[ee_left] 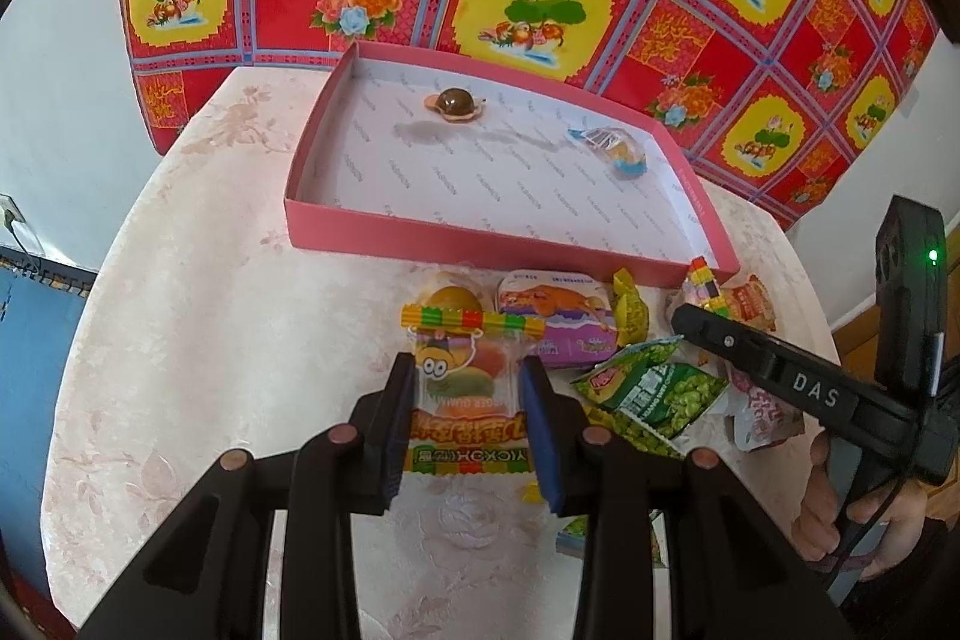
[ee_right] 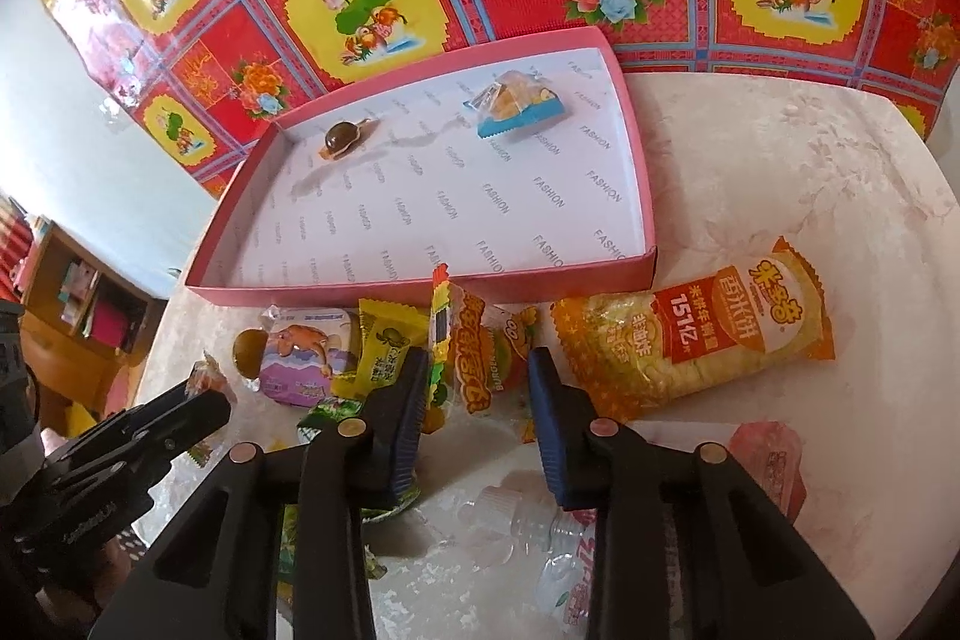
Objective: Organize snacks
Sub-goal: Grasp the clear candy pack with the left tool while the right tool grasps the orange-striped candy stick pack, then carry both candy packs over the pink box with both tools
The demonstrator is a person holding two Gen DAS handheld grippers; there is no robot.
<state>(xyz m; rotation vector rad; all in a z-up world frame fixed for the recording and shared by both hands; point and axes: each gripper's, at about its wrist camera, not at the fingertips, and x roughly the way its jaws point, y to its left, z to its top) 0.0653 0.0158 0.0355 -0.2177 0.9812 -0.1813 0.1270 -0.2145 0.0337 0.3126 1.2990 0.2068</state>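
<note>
Snacks point(ee_left: 558, 328) lie heaped on the table point(ee_left: 198, 328) just in front of a pink box point(ee_left: 480, 244) that holds only two.

A brown sweet point(ee_left: 453, 103) and a blue-edged packet point(ee_left: 618, 148) sit well apart in the box. The left gripper point(ee_left: 468, 400) is clenched on a gummy packet point(ee_left: 465, 376); the right gripper point(ee_right: 480, 388) stands released over a burger-gummy packet point(ee_right: 480, 358). Only the right view shows the rice-cracker bag point(ee_right: 696, 334) and the shelf point(ee_right: 78, 292); only the left shows the pea packet point(ee_left: 654, 394).
</note>
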